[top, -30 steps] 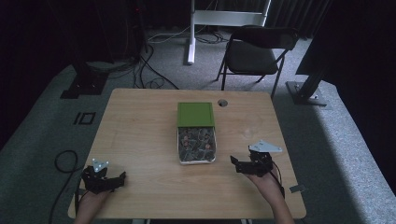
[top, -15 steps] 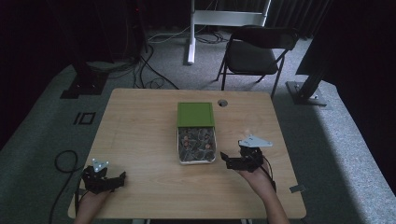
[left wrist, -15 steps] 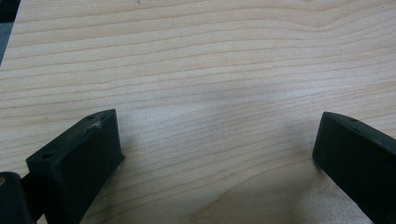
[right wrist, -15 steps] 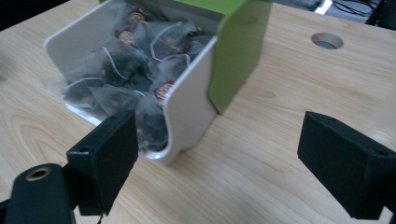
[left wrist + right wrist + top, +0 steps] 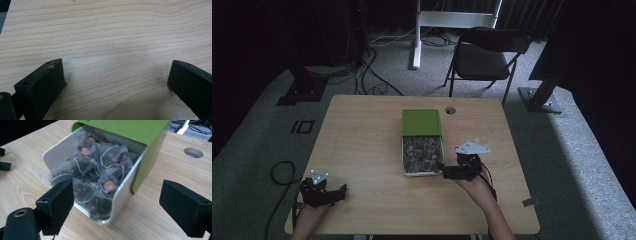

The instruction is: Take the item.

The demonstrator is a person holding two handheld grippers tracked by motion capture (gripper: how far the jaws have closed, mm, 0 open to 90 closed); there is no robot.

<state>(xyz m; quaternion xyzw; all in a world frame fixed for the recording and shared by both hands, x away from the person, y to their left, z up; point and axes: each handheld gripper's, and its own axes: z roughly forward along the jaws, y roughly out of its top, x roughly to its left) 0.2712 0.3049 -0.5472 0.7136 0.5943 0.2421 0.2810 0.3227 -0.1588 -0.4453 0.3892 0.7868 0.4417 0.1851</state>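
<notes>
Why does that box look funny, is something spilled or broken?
Nothing is spilled or broken. The white tray is just slid partway out of its green sleeve, so the tea bags show, heaped but inside.

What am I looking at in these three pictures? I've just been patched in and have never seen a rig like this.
There is no robot. A person sits at a wooden table with a hand-held gripper in each hand.

The high view looks down from above: the left hand-held gripper rests near the table's front left corner, and the right hand-held gripper is at the front right corner of a box with a green sleeve.

The other two pictures come from cameras riding on the grippers. The left one sees bare wood between open jaws. The right one sees the box's white tray, slid out and full of tea bags, its jaws open around the tray's corner. Nothing is held.
</notes>
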